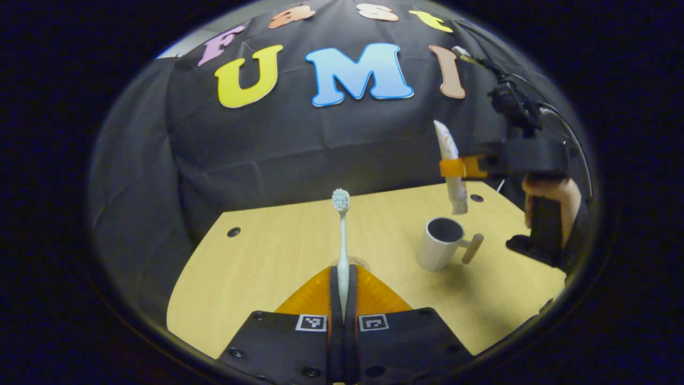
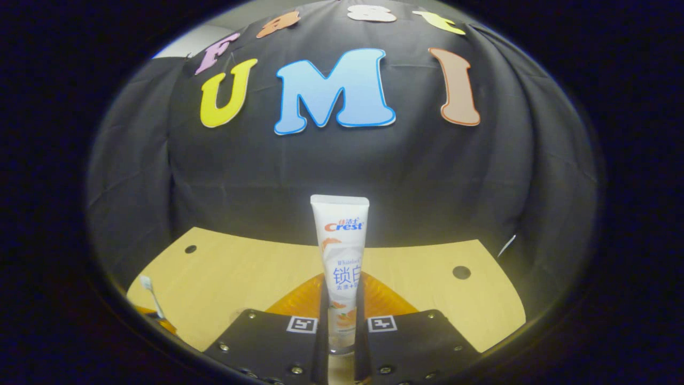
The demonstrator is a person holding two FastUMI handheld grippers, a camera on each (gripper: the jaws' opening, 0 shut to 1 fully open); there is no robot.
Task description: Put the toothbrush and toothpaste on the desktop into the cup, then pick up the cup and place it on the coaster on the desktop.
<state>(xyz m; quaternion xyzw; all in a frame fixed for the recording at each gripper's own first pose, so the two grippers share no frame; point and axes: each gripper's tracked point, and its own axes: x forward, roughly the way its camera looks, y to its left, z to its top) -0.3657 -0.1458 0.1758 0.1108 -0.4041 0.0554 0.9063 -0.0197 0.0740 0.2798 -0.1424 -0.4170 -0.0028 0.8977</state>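
At frame centre, left gripper (image 1: 342, 299) clamped toothbrush (image 1: 342, 240); upper right, right gripper (image 1: 454, 167) pinched toothpaste (image 1: 451, 166) above cup (image 1: 439, 244).

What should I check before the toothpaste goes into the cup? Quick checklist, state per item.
1. Right gripper shut on toothpaste: ok.
2. Left gripper shut on toothbrush: ok.
3. Cup upright, mouth open, nothing visible inside: ok.
4. Toothpaste hanging roughly above the cup in the left gripper view, cap end down: ok; exact alignment cannot tell.
5. Toothbrush held well away from the cup: ok.
6. Coaster position: cannot tell.
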